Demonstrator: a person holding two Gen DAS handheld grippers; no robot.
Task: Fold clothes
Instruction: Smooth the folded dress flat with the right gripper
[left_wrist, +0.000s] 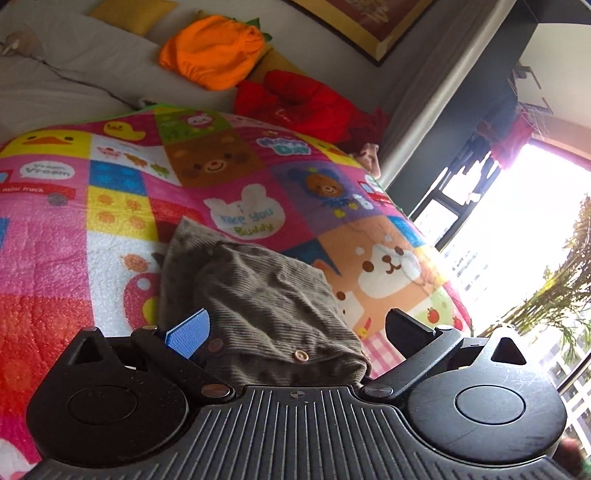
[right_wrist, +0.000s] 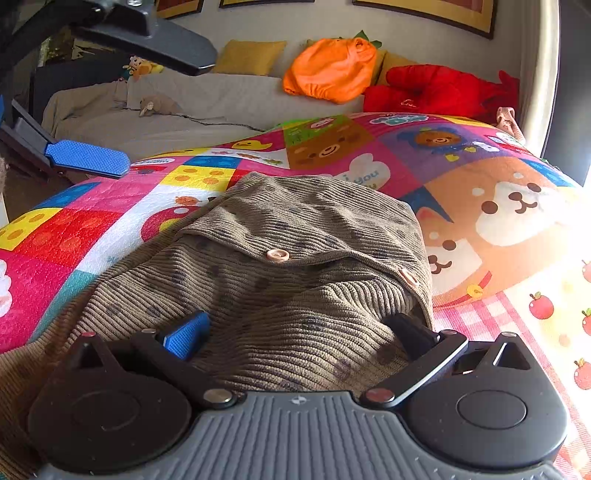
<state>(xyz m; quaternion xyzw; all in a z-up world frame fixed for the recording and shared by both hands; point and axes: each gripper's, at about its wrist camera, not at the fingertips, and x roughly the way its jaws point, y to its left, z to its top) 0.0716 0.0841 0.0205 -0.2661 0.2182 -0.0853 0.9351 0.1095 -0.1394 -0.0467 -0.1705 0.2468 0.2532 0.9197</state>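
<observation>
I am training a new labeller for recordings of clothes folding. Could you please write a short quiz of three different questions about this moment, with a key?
1. True or false: the brown ribbed garment with dark dots and peach buttons lies on the colourful cartoon play mat.
2. Choose one: what sits next to the red plush toy on the grey sofa? A) an orange fabric cushion; B) a blue plastic bucket; C) a green book.
3. Fill in the missing word: the two fingers of the right tool stand ___, one on each side of a fold of the garment.

Key: 1 true; 2 A; 3 open.
</observation>
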